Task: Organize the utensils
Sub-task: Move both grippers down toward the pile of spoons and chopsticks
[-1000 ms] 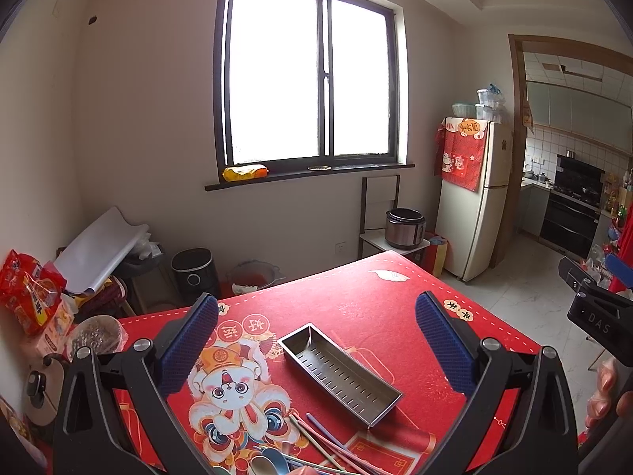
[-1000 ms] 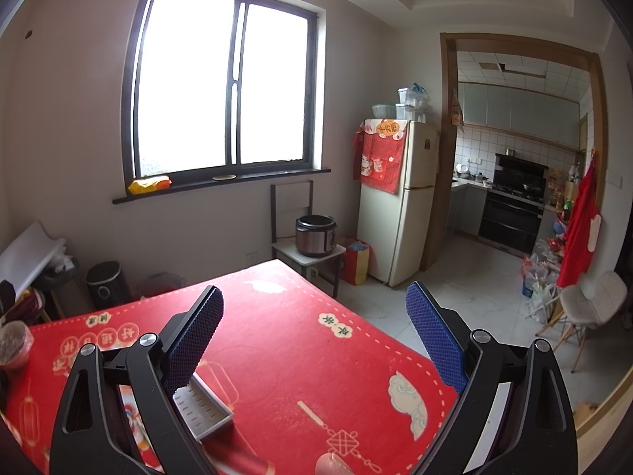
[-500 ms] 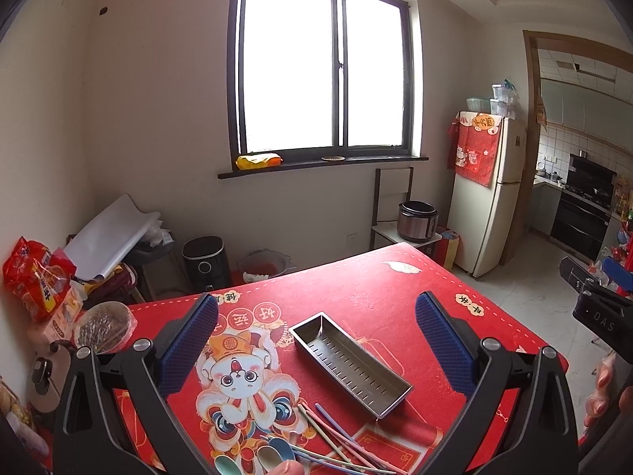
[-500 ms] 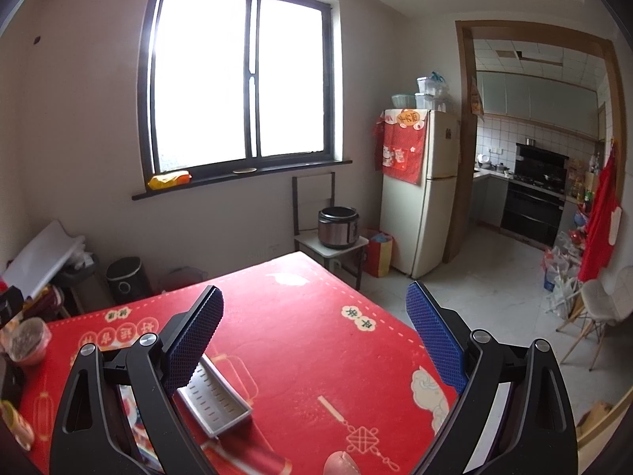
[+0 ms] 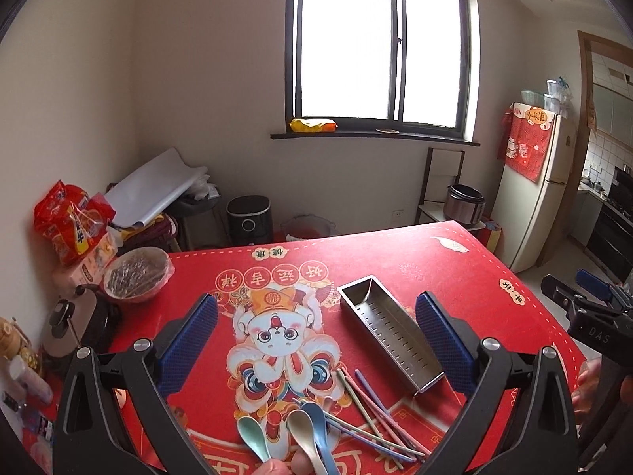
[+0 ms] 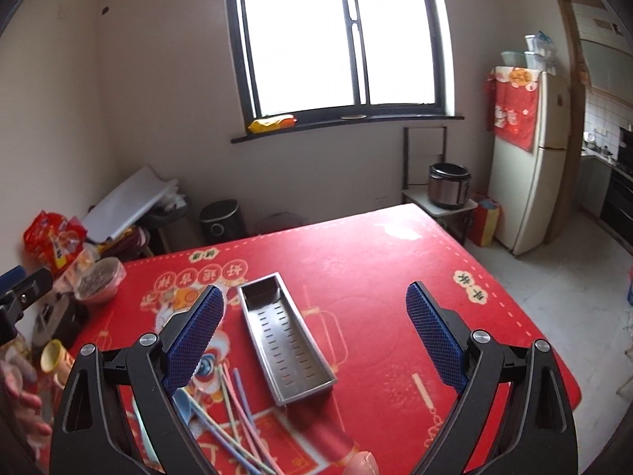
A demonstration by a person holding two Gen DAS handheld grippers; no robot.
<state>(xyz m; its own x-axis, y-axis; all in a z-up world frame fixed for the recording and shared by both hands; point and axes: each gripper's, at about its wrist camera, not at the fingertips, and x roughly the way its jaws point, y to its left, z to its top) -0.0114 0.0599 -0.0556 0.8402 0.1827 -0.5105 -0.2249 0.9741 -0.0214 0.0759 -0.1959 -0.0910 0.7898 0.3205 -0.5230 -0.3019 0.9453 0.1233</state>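
Three pastel spoons (image 5: pixel 300 431) lie just beside loose pastel chopsticks (image 5: pixel 372 407) on the red table mat (image 5: pixel 395 257), all on the near side of my steel perforated tray (image 5: pixel 389 330). A wrapped bowl (image 5: pixel 136 273) sits well apart, perhaps holding food. My left claw (image 5: pixel 316 340) and right claw (image 6: pixel 314 332) gape wide, holding nothing.
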